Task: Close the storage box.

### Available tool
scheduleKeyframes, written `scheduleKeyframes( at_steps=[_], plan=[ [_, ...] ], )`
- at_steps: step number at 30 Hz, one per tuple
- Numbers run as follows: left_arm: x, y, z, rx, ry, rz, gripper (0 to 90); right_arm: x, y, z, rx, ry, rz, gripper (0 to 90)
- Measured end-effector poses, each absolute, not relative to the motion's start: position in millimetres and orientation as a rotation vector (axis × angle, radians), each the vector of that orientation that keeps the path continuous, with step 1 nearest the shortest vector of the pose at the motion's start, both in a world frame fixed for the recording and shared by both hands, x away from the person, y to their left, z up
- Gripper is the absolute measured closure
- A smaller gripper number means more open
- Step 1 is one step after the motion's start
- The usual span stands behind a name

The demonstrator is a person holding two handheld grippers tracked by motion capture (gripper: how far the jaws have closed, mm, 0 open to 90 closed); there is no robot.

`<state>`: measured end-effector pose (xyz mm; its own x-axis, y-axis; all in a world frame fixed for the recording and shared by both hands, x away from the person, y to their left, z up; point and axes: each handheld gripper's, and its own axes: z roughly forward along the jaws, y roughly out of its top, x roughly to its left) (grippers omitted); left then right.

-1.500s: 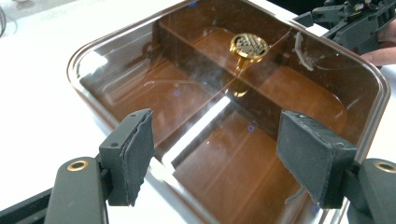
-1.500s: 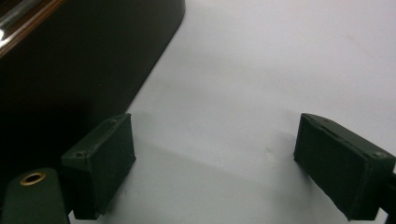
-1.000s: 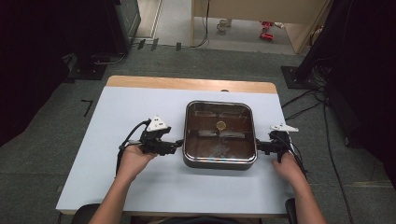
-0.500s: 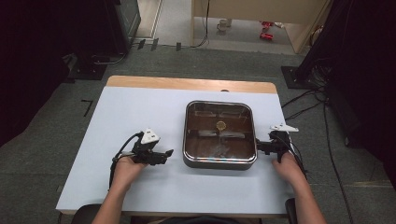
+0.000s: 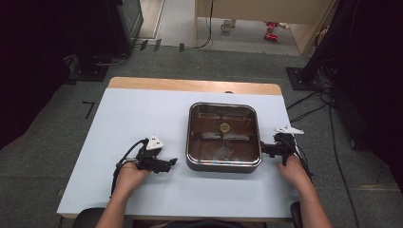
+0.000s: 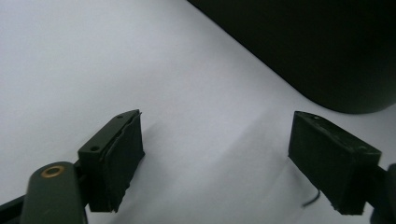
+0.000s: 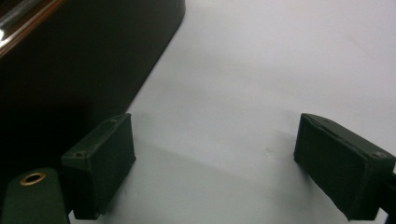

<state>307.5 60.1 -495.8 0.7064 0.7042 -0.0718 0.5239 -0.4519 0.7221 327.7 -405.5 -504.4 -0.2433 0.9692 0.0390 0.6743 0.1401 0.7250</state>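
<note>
Flanking the square dark metal pan, left gripper jaws just opening, empty; right gripper spread, empty; high view shows pan's interior.

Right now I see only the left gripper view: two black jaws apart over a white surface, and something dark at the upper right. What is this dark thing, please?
Observer: The outer wall of a square metal pan on the white table. The high view shows it.
Operator: Does my left gripper touch it?
Observer: No. In the high view the left gripper lies apart from the pan's left side, jaws open and empty.
Operator: And the other gripper?
Observer: The right gripper sits at the pan's right edge. Its own view shows open jaws with nothing between them.
</note>
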Motion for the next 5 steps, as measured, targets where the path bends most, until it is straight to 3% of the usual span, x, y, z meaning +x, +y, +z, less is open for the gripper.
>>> scheduleKeyframes(
  at_steps=[5],
  plan=[
    [302.9,57.3,-499.0,2.148,0.927,0.363,17.5,327.7,-405.5,-504.4,1.572,1.981,0.887,11.8]
  ],
)
